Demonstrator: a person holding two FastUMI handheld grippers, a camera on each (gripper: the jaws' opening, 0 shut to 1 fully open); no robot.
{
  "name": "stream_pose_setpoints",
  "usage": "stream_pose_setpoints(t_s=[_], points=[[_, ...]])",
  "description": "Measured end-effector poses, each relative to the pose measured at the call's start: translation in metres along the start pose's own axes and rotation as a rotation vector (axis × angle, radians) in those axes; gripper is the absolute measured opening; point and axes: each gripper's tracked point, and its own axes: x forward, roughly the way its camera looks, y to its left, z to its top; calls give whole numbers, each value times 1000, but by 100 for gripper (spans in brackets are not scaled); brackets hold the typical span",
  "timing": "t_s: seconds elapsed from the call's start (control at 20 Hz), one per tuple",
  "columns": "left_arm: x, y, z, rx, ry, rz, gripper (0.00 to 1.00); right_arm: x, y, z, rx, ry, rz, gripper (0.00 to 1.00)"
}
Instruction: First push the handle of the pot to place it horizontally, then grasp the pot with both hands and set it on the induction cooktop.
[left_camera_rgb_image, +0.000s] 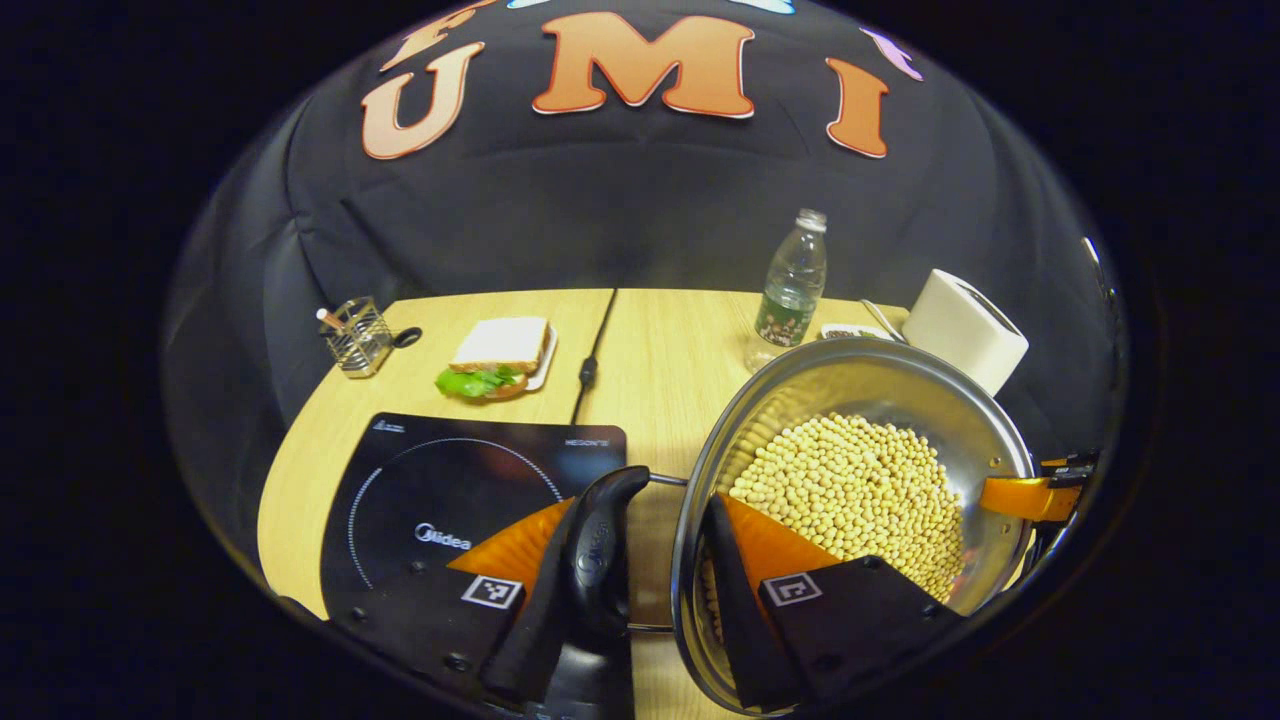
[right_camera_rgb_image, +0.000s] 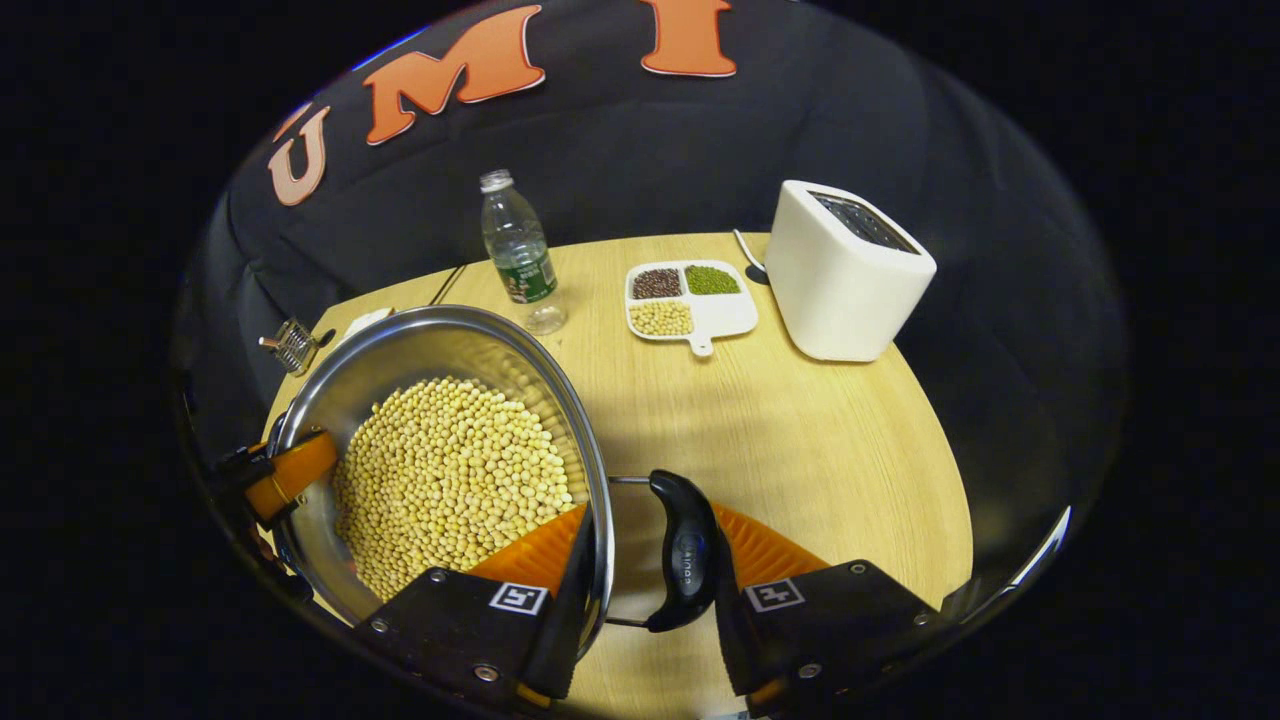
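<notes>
A steel pot (left_camera_rgb_image: 965, 430) (right_camera_rgb_image: 400, 350) full of soybeans (left_camera_rgb_image: 850, 490) (right_camera_rgb_image: 450, 470) is gripped from both sides. My left gripper (left_camera_rgb_image: 640, 520) is shut across the pot's black side handle (left_camera_rgb_image: 600, 560), one finger outside the handle and one inside the pot wall. My right gripper (right_camera_rgb_image: 650, 520) is shut the same way across the opposite handle (right_camera_rgb_image: 685, 550). Each gripper's orange finger appears at the pot's far rim in the other's view. The black induction cooktop (left_camera_rgb_image: 450, 500) lies flat on the table just left of the pot in the left gripper view.
On the wooden table (right_camera_rgb_image: 800, 430) stand a water bottle (left_camera_rgb_image: 793, 285) (right_camera_rgb_image: 518, 250), a white toaster (left_camera_rgb_image: 965, 330) (right_camera_rgb_image: 845, 270), a divided dish of beans (right_camera_rgb_image: 690, 298), a sandwich on a plate (left_camera_rgb_image: 497, 355) and a wire holder (left_camera_rgb_image: 355, 335). The cooktop's cable (left_camera_rgb_image: 592, 360) runs to the back.
</notes>
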Motion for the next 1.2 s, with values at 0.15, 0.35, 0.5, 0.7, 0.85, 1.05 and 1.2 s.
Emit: stream_pose_setpoints(t_s=[0.15,0.35,0.5,0.7,0.85,1.05,1.2], points=[[-19,24,5,-44,-7,29,73,3,-1,5,-24,-20,16,57],[-40,60,16,-69,-29,74,73,10,-3,13,-56,-30,47,53],[-52,89,25,-93,-42,105,73,10,-6,20,-93,-47,65,53],[-64,131,40,-118,-62,143,73,13,-7,25,-124,-66,90,53],[-71,159,52,-128,-70,165,73,12,-10,28,-127,-74,104,57],[-79,191,68,-96,-68,178,73,11,-10,28,-119,-65,103,57],[-83,203,87,-83,-64,175,71,12,-8,26,-105,-51,95,57]])
